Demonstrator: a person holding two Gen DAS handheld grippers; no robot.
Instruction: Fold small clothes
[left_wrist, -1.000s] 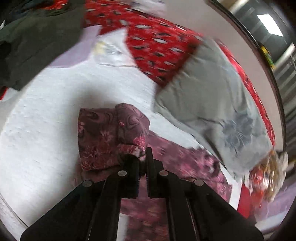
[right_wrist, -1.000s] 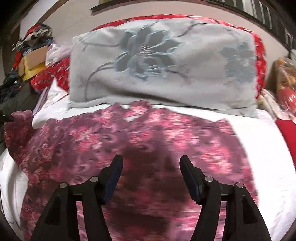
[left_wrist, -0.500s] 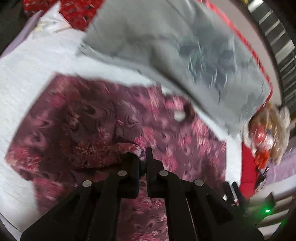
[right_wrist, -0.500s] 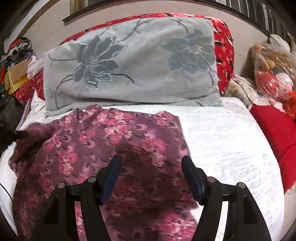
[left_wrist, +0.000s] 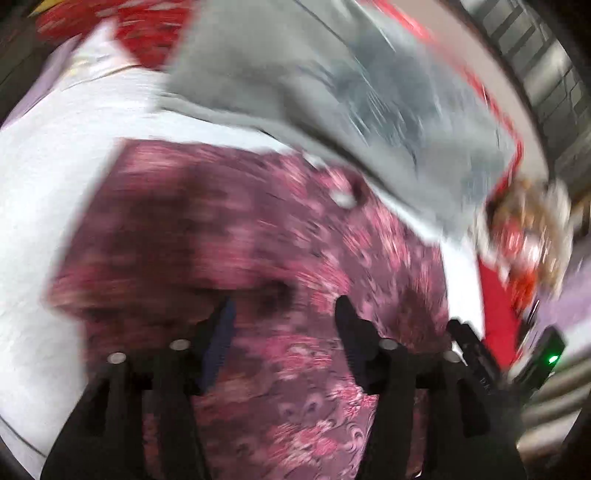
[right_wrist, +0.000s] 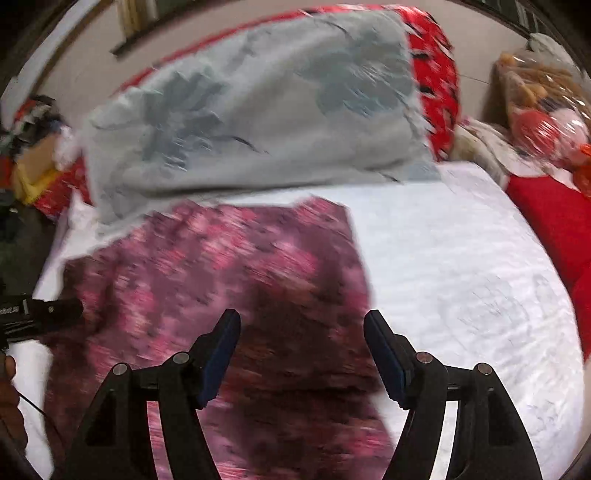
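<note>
1. The small maroon floral garment (right_wrist: 221, 295) lies spread on the white bed sheet (right_wrist: 461, 277), its far edge just below the grey flowered pillow (right_wrist: 251, 110). Both views are blurred, so the creases are hard to read.
2. The left tongs (left_wrist: 282, 314) are opening, with nothing pinched between the pads; only the cloth lying below shows in the gap. From the right wrist view their tip sits at the garment's left edge.
3. The right tongs (right_wrist: 302, 325) stand released and wide over the garment's near right part, gripping nothing.
4. The step in hand looks like settling a fold just laid over, then picking the next edge.
5. To do it well, let the left tongs spread fully before lifting away, so no fabric drags along and undoes the fold.
6. Take the next grip at a corner or hem rather than mid-panel, both sides level, so that the fold line lands straight.
7. Keep clear of the pillow edge when carrying cloth across.
</note>
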